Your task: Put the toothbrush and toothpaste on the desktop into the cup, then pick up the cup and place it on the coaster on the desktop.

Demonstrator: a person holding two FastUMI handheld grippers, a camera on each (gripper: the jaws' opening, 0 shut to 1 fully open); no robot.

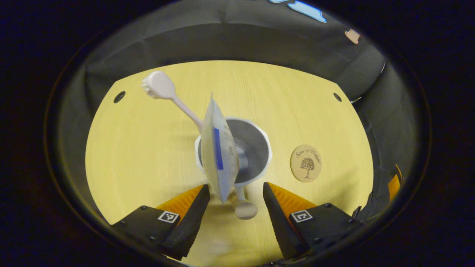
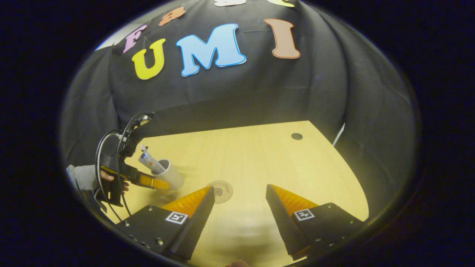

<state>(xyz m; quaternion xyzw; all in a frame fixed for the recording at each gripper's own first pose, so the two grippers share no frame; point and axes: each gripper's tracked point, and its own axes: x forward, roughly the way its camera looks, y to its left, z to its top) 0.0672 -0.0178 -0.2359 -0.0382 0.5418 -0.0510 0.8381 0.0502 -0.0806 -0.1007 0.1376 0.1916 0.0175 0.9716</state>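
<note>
Hovering over the cup [image 1: 237, 155], the left tool [image 1: 236, 200] is spreading its fingers wide to either side of the cup, gripping nothing. The toothbrush [image 1: 170, 94] and toothpaste [image 1: 219, 152] are standing inside the cup, leaning against its rim, so the loading step looks done. The cup is sitting on the table [image 1: 148, 148], with the coaster [image 1: 305, 163] lying near it and bare. The open fingers seem lined up to close on the cup's sides for the lift. The right tool [image 2: 239, 198] is hanging released above the table, the coaster just beyond its fingers, probably keeping clear of the other hand's work.
</note>
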